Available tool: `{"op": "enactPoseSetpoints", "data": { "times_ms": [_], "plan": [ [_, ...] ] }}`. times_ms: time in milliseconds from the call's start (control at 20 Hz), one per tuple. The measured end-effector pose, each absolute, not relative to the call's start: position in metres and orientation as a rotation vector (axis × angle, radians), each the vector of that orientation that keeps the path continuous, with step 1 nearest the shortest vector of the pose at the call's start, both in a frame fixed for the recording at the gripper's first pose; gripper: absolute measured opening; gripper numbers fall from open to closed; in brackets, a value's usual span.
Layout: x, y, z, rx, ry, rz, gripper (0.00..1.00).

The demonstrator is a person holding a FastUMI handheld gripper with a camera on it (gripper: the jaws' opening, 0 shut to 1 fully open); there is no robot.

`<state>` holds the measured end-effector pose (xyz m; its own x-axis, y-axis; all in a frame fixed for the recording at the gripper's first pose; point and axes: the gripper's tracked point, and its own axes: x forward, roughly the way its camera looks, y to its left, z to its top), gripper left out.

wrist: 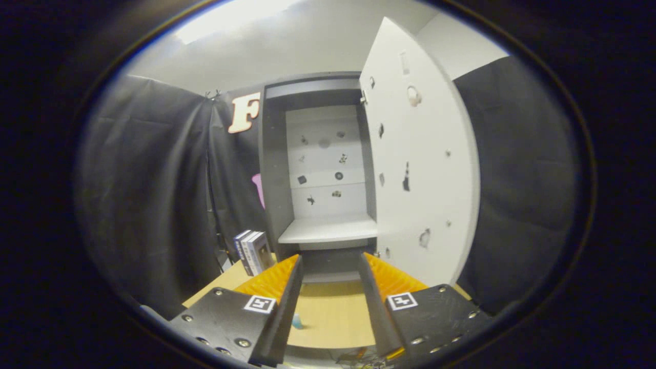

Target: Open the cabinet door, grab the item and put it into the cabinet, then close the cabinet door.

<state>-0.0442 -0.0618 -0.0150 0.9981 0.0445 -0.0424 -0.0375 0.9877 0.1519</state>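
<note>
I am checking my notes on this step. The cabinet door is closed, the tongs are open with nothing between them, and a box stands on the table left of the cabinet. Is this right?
Not quite: the gripper view shows the cabinet door swung open, with the shelf inside visible. The rest stands: the tongs are open and hold nothing, and the box stands on the table left of the cabinet.

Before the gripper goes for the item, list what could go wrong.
1. The gripper is open and empty; the box stands upright beside the cabinet, so a glancing touch may tip it.
2. The open door hangs just ahead of one finger; swinging that way could knock it.
3. The box stands close to the cabinet's side wall, leaving the jaws little room.
</note>
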Motion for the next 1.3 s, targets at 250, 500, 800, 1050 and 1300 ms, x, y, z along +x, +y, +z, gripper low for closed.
{"op": "enactPoseSetpoints", "data": {
  "times_ms": [250,500,800,1050,1300],
  "plan": [
    [-0.009,-0.005,-0.068,0.225,0.131,0.104,0.77],
    [0.025,0.036,-0.137,0.209,0.222,0.118,0.8],
    [0.063,0.075,-0.225,0.22,0.354,0.156,0.8],
    [0.093,0.094,-0.29,0.193,0.454,0.176,0.88],
    [0.107,0.1,-0.349,0.203,0.546,0.172,0.9]
  ]
}}
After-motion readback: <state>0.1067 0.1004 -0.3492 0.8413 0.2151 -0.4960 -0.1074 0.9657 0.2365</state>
